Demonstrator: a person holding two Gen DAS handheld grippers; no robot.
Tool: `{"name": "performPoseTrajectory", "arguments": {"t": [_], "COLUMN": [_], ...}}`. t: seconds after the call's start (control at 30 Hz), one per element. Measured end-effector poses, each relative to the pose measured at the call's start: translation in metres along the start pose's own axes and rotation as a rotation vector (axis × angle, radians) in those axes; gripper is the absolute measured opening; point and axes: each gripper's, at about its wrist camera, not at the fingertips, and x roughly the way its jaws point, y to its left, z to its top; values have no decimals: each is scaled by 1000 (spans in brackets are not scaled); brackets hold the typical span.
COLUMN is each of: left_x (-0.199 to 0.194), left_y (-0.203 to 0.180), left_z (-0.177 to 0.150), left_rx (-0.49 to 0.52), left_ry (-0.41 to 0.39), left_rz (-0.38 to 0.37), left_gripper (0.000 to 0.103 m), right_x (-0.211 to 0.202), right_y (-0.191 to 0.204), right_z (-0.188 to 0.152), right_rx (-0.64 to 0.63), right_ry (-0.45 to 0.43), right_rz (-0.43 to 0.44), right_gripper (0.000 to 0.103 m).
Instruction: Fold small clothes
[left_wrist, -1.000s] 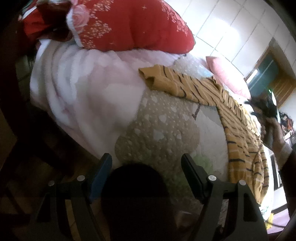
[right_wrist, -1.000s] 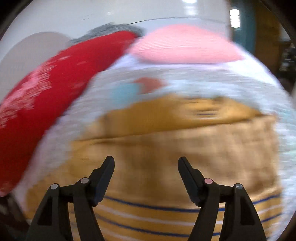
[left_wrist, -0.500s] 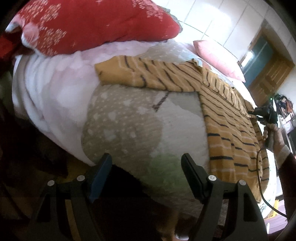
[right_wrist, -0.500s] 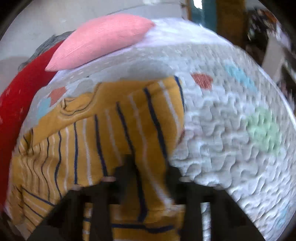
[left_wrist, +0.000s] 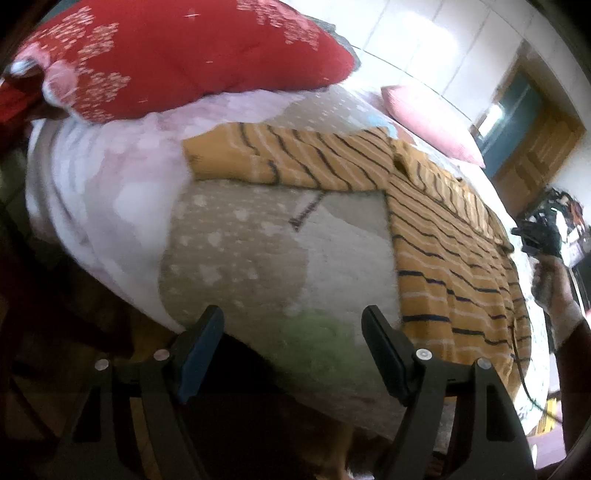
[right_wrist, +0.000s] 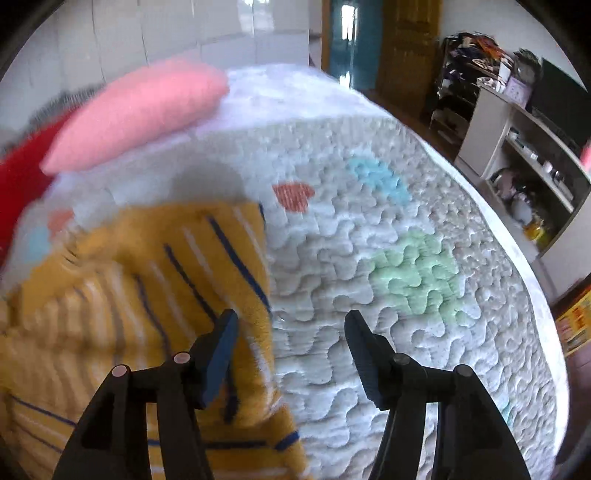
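1. A mustard-yellow knitted child's sweater with dark and white stripes (left_wrist: 454, 258) is shown spread flat on the quilted bed cover (left_wrist: 343, 258), one sleeve stretched out toward the red floral-print cushion (left_wrist: 177, 59). In the right wrist view the same sweater (right_wrist: 122, 314) fills the lower left, its edge lying on the wavy-stitched white quilt (right_wrist: 369, 295).
2. Containers: a pale open shelf unit (right_wrist: 524, 155) is seen at the right of the right wrist view; small items stand in its compartments, too blurred to identify.
3. Textures: the bed cover is puffy and stitched in wavy lines, with teal, rust and mint patches. A fleecy pink-white blanket (left_wrist: 96, 177) is draped over the bed's near corner. A smooth pink oblong pillow (right_wrist: 140, 110) lies at the head of the bed.
4. The left gripper (left_wrist: 291, 332) is held above the bed's near edge, its fingers spread wide with nothing between them.
5. The right gripper (right_wrist: 290, 332) is shown with its fingers parting; the left finger (right_wrist: 218, 354) overlaps the sweater's edge, the right one hangs over bare quilt, and no cloth is pinched. In the left wrist view it (left_wrist: 535, 236) appears in a hand (left_wrist: 554, 288) at the sweater's far side.
6. Compared with half a second earlier, the right fingers, then nearly together over the sweater's edge, now stand apart, and the view has shifted toward bare quilt. The left view is almost unchanged.
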Motion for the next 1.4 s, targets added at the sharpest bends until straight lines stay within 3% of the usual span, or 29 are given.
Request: {"name": "performPoseTrajectory", "arguments": {"t": [0.1,0.23,0.43,0.57,0.7,0.83,0.9,0.93,0.97,1.0,1.1,1.2,1.3,1.4], "left_x": [-2,-10,-26,-33,-35,-32,-30,-29,-29,-29,-32,-34,-36,-40], "left_y": [20,42,81,107,125,138,141,141,140,140,138,134,127,115], "left_z": [2,2,-6,-13,-19,-21,-22,-21,-21,-21,-21,-20,-18,-16], "left_rx": [-62,-132,-199,-245,-274,-294,-300,-300,-298,-295,-289,-283,-273,-248], "left_ry": [-11,-45,-93,-106,-103,-96,-93,-91,-91,-93,-98,-100,-104,-113], "left_rz": [12,16,39,50,49,37,25,21,20,16,13,15,11,3], "left_gripper": [76,76,76,76,76,76,76,76,76,76,76,76,76,76], "right_x": [-36,-78,-125,-144,-155,-153,-150,-149,-146,-145,-157,-184,-225,-248], "right_y": [36,126,294,378,434,467,475,477,483,488,495,501,495,475], "right_z": [-5,-37,-145,-217,-283,-327,-329,-328,-324,-323,-308,-271,-210,-149], "right_rx": [-97,-373,-828,-1031,-1235,-1363,-1360,-1349,-1339,-1327,-1272,-1153,-971,-814], "right_ry": [-51,-58,-33,-16,-56,-196,-217,-189,-143,-133,-161,-194,-216,-233], "right_rz": [99,269,505,633,641,515,497,507,506,484,498,568,679,735], "right_gripper": [65,72,74,74,74,73,66,33,12,8,8,8,8,8]}}
